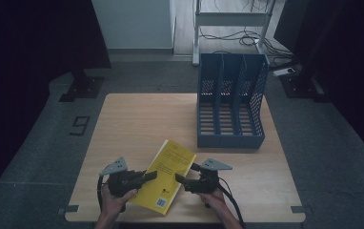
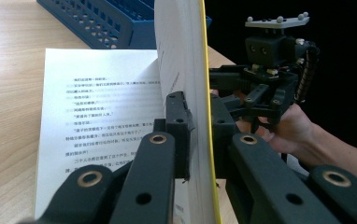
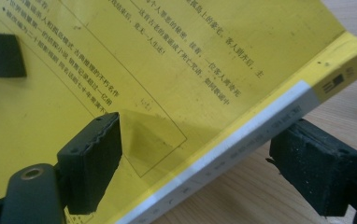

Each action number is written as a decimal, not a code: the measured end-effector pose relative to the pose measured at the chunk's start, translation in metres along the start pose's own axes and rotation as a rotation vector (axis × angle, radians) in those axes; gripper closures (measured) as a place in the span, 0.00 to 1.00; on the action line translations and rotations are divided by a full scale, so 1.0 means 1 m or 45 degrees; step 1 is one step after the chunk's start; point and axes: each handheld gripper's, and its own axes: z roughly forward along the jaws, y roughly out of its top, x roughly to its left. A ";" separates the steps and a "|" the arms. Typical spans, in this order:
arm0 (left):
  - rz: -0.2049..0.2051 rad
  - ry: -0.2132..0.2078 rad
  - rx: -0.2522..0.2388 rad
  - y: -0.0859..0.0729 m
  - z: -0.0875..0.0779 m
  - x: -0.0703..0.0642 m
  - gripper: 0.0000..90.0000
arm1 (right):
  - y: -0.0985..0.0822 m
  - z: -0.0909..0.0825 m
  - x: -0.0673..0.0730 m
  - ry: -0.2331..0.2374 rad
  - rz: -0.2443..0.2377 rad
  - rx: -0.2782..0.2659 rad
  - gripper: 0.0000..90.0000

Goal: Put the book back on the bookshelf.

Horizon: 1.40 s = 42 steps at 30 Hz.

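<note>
The yellow book [image 1: 169,174] lies between the two tongs near the table's [image 1: 137,124] front edge. The left tongs [image 2: 199,135] pinch its cover and some pages, lifted off a printed page [image 2: 97,126]. The right tongs [image 3: 209,168] stand spread around the book's spine edge, one pad above the cover, the other clear beside it. A blue file rack [image 1: 231,102] stands well beyond the right tongs.

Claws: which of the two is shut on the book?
The left claw: its jaws press on the lifted part of the book. The right claw is open, with its jaws apart on either side of the book's edge.
</note>
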 end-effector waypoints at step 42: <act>0.051 0.022 -0.049 -0.001 -0.005 0.009 0.74 | 0.026 -0.045 0.015 0.038 -0.192 -0.279 0.73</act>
